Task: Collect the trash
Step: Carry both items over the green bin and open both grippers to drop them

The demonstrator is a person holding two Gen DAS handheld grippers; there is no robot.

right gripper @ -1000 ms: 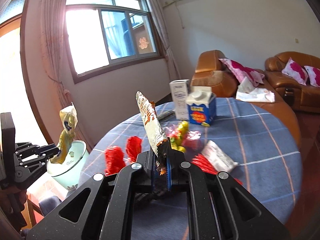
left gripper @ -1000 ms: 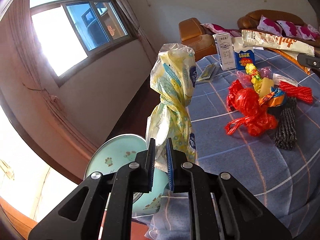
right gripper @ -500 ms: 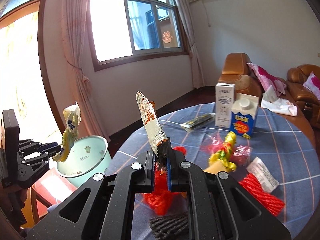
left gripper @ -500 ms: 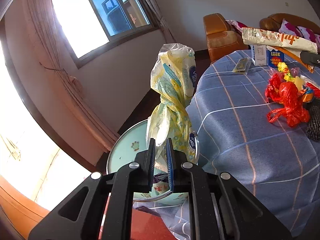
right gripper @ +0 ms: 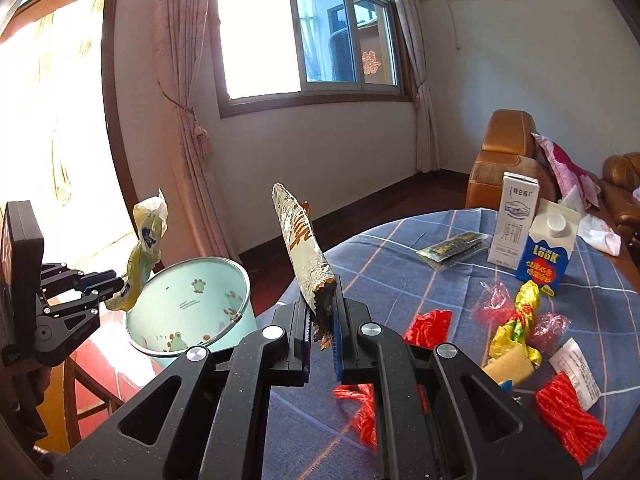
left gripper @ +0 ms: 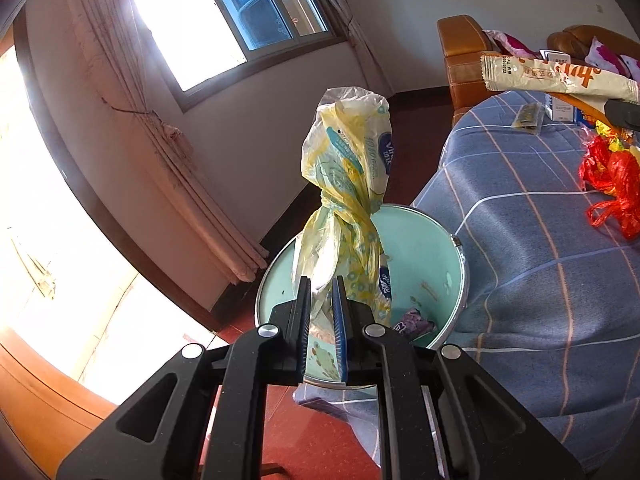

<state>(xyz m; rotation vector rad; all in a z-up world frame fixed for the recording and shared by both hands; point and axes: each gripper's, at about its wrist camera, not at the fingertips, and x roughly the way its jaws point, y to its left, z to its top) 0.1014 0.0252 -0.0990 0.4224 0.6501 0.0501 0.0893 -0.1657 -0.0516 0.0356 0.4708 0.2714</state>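
Your left gripper point(left gripper: 321, 312) pinches the knotted yellow bag point(left gripper: 346, 208) over the bin point(left gripper: 448, 264) for dropping; right gripper point(right gripper: 322, 322) clamps the snack wrapper point(right gripper: 300, 240).

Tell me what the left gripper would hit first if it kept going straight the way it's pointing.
Probably the inside of the mint-green bin: the left gripper, shut on the yellow plastic bag, points over its open mouth. Depth is unclear.
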